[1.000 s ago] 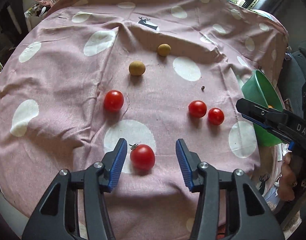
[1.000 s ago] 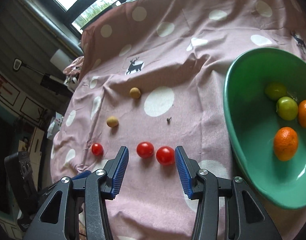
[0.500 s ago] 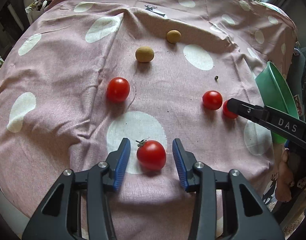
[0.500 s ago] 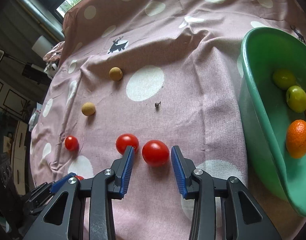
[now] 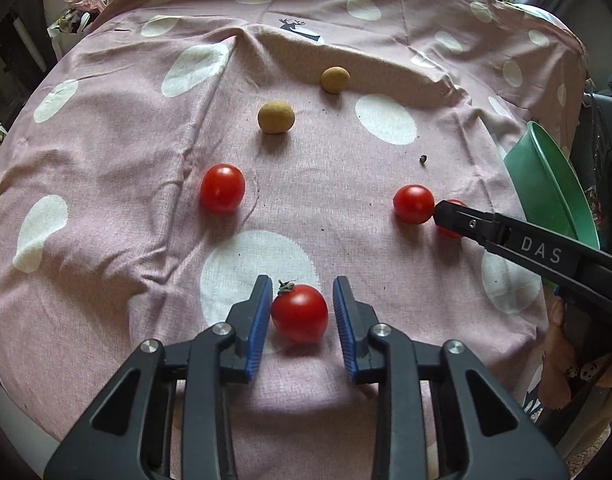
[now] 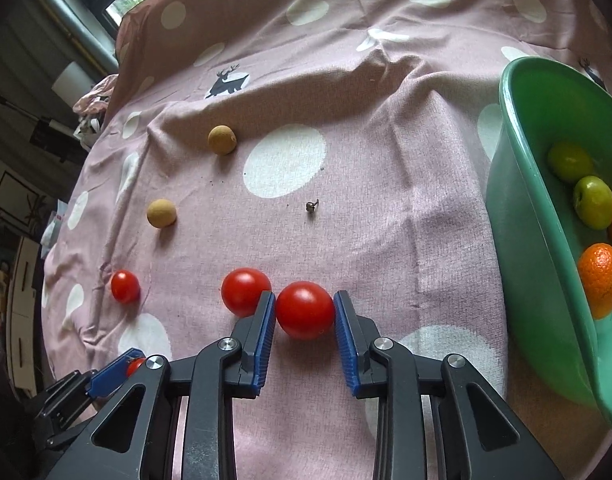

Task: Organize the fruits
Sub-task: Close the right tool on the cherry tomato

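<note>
Left gripper point(image 5: 300, 304) angled down at the pink spotted cloth point(image 5: 106, 160), jaws closing around the stemmed tomato point(image 5: 299, 314) that sits dead centre between the blue pads. Left pad touching its skin, right pad just off it with a sliver of gap, so not quite clamped yet.

Right gripper point(image 6: 305, 312) clamped on its own tomato point(image 6: 305, 310), both pads pressed against its sides. Another tomato point(image 6: 244, 291) touching the outside of the left finger, at about 10 o'clock from the held one.

Green bowl point(image 6: 526, 200) off at 3 o'clock, holding two green fruits point(image 6: 593, 202) and oranges point(image 6: 600, 280). Two tan round fruits point(image 6: 161, 213) further out at 10 to 11 o'clock
</note>
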Motion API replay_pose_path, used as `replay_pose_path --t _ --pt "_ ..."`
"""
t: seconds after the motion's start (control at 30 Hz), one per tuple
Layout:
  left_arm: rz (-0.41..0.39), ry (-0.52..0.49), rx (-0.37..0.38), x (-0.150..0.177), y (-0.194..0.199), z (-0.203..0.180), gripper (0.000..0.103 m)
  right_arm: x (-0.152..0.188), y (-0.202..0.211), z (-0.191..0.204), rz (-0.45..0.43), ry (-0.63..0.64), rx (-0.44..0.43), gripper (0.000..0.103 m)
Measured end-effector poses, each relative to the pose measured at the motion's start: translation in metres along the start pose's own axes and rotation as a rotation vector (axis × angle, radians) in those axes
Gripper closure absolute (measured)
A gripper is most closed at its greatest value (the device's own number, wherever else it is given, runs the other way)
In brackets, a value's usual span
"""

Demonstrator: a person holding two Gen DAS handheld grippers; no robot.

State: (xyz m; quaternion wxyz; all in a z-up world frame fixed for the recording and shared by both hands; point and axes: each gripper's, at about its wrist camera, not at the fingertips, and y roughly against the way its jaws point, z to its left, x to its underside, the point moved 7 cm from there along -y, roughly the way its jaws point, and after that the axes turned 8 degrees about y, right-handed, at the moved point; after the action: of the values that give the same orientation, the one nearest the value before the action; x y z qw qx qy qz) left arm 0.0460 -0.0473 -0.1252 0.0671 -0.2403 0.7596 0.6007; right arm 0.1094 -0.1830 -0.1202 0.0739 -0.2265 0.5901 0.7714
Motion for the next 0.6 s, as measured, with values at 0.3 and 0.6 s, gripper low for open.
replay_pose_path --t 0.3,0.6 --pt "-0.004 -0.029 0.017 0.0008 0.0010 -0.0048 0.076 -0.0011 0.0067 -0.0004 -0.020 -0.007 -0.011 0.072" --pt "0.045 -0.028 0.023 0.0066 -0.0056 -0.0070 0.076 -0.0016 0.0076 -0.0034 -0.017 -0.024 -0.019 0.072"
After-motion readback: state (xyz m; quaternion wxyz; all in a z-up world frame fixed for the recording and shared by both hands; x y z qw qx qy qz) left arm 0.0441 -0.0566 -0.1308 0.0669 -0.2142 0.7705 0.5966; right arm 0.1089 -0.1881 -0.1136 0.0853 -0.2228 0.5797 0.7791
